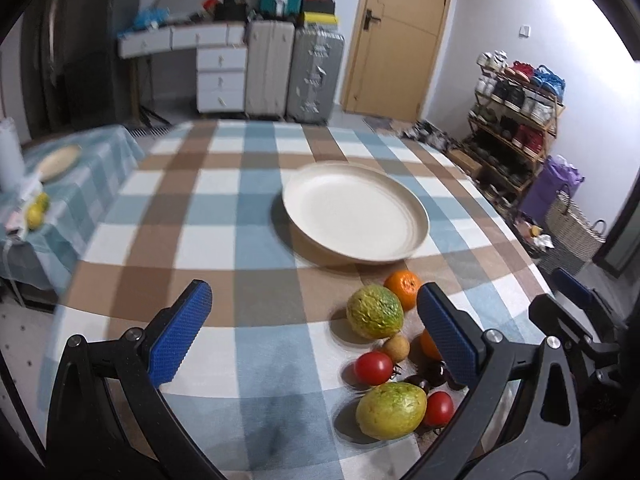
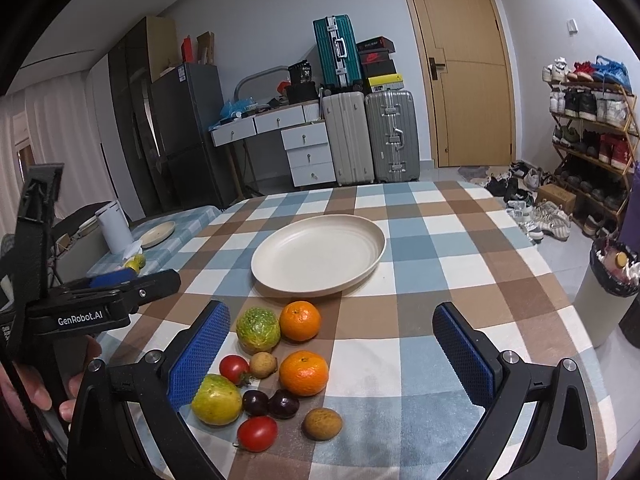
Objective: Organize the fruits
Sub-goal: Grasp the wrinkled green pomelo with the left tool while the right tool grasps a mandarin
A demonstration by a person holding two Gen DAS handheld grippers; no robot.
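Observation:
A cream plate [image 2: 318, 256] lies mid-table on the checked cloth, with nothing on it. In front of it sits a cluster of fruit: two oranges [image 2: 300, 320] [image 2: 304, 372], two green-yellow fruits [image 2: 258, 329] [image 2: 216, 399], two tomatoes [image 2: 234, 368] [image 2: 257, 433], two dark plums [image 2: 255, 402] and two small brown fruits [image 2: 322, 423]. My right gripper [image 2: 332, 354] is open above the cluster, holding nothing. My left gripper [image 1: 314, 334] is open too, hovering left of the fruit; its right finger [image 1: 448, 336] partly hides one orange [image 1: 428, 346]. The plate [image 1: 356, 216] lies beyond.
A hand [image 2: 40, 392] holds the left gripper at the table's left side. A lower side table [image 2: 160, 236] at the left carries a plate, a white jug and yellow fruit. A lined bin [image 2: 604, 300] and a shoe rack [image 2: 592, 140] stand to the right.

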